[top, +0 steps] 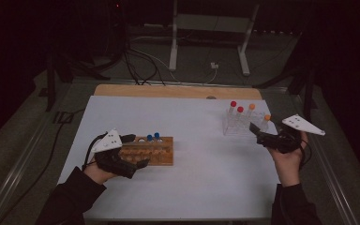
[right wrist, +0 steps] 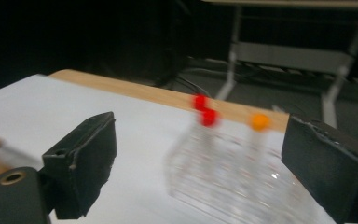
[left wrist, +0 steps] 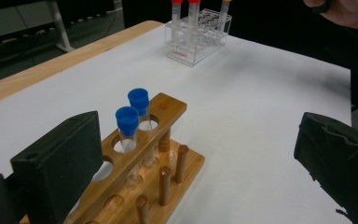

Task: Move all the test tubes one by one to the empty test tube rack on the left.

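A white table top [top: 201,183], edged at its far side by a strip of bare wood [top: 178,91], takes up the high view, with a person's two dark-sleeved forearms coming in from the near edge; on the left of it lies a wooden tube rack [top: 153,151], and at the right, well apart from that, stands a clear plastic rack [top: 240,127].

The left gripper [top: 138,151] sits at the near-left end of the wooden rack; in the left gripper view its two black jaws stand spread wide, one at each side of the frame, with nothing pinched between them; the wooden rack runs up from beside the left-hand jaw.

The right gripper [top: 254,131] hovers just beside the right side of the clear rack; in the right gripper view, which is blurred, its jaws are parted, the clear rack [right wrist: 233,182] lying ahead between them and not pressed by either pad.

Two blue-capped tubes [left wrist: 133,126] stand upright in neighbouring holes at the far end of the wooden rack, seen in the high view [top: 153,137] as a close pair; short wooden pegs [left wrist: 164,179] rise from its base.

In the clear rack stand two red-capped tubes [top: 236,107] and two orange-capped tubes [top: 251,107], upright.
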The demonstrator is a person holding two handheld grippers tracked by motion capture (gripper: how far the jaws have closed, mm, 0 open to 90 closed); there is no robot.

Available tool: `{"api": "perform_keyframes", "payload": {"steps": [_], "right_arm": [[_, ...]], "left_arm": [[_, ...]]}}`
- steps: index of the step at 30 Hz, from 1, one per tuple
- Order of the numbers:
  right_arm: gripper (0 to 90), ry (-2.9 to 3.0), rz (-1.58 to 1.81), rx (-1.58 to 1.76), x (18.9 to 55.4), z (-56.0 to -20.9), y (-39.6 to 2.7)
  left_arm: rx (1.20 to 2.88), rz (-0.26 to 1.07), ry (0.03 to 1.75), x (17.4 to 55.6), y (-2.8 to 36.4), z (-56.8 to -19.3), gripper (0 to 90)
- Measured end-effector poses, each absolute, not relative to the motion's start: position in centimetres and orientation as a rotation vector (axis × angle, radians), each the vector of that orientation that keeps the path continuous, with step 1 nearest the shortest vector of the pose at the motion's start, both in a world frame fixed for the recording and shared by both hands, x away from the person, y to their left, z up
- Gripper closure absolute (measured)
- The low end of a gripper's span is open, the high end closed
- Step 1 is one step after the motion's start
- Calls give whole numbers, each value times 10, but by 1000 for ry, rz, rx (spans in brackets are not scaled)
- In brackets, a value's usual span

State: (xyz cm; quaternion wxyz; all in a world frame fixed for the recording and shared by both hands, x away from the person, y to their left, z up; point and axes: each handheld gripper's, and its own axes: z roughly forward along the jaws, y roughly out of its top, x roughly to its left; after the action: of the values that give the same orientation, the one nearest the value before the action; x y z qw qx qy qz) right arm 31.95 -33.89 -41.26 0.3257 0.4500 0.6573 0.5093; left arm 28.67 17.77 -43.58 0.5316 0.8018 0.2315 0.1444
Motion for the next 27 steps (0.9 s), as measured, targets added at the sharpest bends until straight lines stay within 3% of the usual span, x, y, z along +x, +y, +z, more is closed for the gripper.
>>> {"api": "perform_keyframes", "payload": {"steps": [6,11,14,21,27], "right_arm": [[209,1687,1207,1336,337,-438,-365],[420,1710,1139,1395,347,-454,-373],[500,1723,1091,1421,353,-460,-375],[613,1736,1071,1455,368,-466,-375],[660,1740,1057,1478,377,-470,-375]], "left_arm": [[1912,350,579,286,183,-441,19],[1911,342,579,285,184,-441,19],[1917,345,580,285,184,-442,19],[1915,346,587,286,186,-443,19],[1914,346,580,285,185,-442,19]]}}
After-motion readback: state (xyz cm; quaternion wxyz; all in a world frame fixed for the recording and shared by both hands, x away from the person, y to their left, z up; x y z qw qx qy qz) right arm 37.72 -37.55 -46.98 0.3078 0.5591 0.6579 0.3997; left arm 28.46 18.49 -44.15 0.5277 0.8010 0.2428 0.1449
